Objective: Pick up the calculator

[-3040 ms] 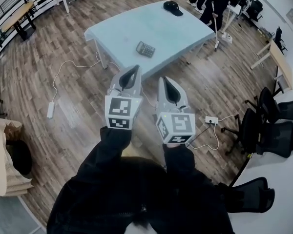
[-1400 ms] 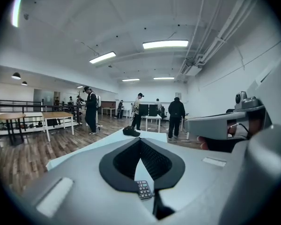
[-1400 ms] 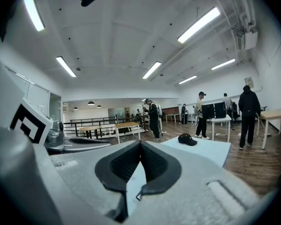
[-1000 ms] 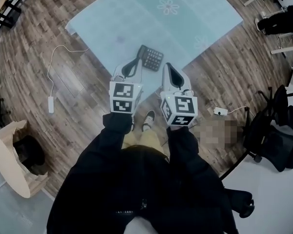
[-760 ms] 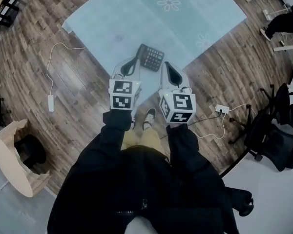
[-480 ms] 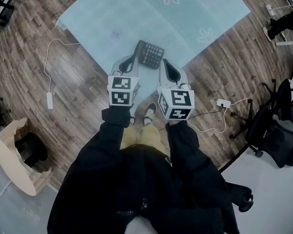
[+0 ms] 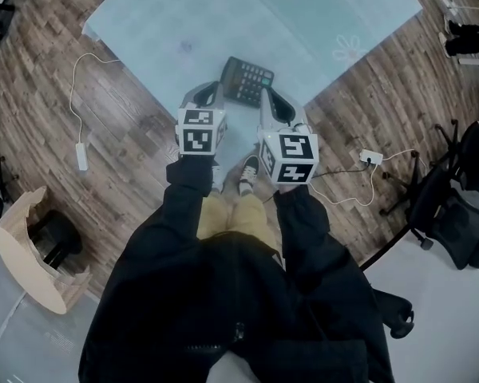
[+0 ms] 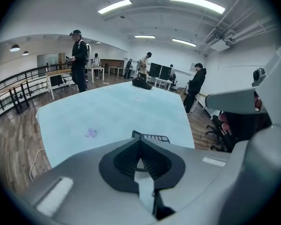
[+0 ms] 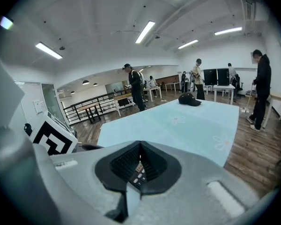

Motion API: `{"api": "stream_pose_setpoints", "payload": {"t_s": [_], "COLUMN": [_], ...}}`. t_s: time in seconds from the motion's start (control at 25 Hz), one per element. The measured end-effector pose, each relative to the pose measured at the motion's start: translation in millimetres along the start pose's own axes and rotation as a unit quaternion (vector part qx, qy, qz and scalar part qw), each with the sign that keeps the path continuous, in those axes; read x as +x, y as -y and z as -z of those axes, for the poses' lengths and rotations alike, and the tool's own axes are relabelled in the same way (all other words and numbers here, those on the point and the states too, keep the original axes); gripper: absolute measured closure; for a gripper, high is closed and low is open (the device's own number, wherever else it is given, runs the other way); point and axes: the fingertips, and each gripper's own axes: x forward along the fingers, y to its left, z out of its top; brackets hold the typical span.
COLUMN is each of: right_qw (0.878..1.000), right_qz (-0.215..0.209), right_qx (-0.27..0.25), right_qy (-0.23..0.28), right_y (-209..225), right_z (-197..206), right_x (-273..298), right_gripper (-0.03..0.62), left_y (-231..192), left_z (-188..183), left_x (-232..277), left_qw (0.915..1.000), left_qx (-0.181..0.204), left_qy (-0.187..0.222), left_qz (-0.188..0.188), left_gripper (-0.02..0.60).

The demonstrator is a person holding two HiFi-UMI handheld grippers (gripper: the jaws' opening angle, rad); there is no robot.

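A black calculator [image 7: 247, 80] lies near the front corner of the table under a light blue cloth [image 7: 168, 22]. In the head view my left gripper [image 7: 214, 88] is just left of the calculator and my right gripper [image 7: 266, 94] just right of its near edge. Both hang close over the table corner, and I cannot tell whether either touches anything. Each gripper's jaws meet at the tips with nothing held. The left gripper view shows the left gripper [image 8: 140, 140] with the calculator's [image 8: 151, 136] far edge beyond it. Through the right gripper [image 9: 140, 143], calculator keys [image 9: 137, 173] show.
A black cap [image 9: 189, 99] lies far back on the table. Several people stand beyond it. On the wooden floor lie a white cable with an adapter [image 7: 81, 156] at left and a power strip [image 7: 370, 157] at right. Black office chairs [image 7: 455, 222] stand right, a cardboard piece [image 7: 20, 254] left.
Both grippers have sunk and gone forward toward the table corner, so their tips now flank the calculator. Their jaws have stayed shut.
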Motion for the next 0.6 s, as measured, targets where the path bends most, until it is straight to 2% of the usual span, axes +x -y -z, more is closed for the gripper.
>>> {"api": "stream_pose_setpoints", "payload": {"t_s": [0.16, 0.2, 0.24, 0.28, 0.6], "right_qw": [1.0, 1.0, 1.0, 1.0, 0.999], "right_qz": [-0.003, -0.004, -0.003, -0.003, -0.001], "right_qx": [0.001, 0.002, 0.003, 0.004, 0.01], "right_qy": [-0.006, -0.008, -0.009, -0.011, -0.03], "right_y": [-3, -3, -2, -1, 6], "right_z": [4, 6, 8, 10, 26], "right_x": [9, 10, 11, 12, 25], "right_gripper": [0.592, 0.592, 0.592, 0.592, 0.592], "left_y": [-12, -14, -14, -15, -17], "left_z": [16, 19, 22, 26, 43], "left_x": [16, 20, 24, 27, 47], "left_qw": [0.9997, 0.9995, 0.9993, 0.999, 0.9962], "left_qx": [-0.011, -0.015, -0.019, -0.023, -0.055], "left_qy": [-0.023, -0.028, -0.033, -0.038, -0.066], "left_qz": [-0.003, -0.001, 0.002, 0.004, 0.017], "left_gripper": [0.58, 0.564, 0.509, 0.492, 0.457]}}
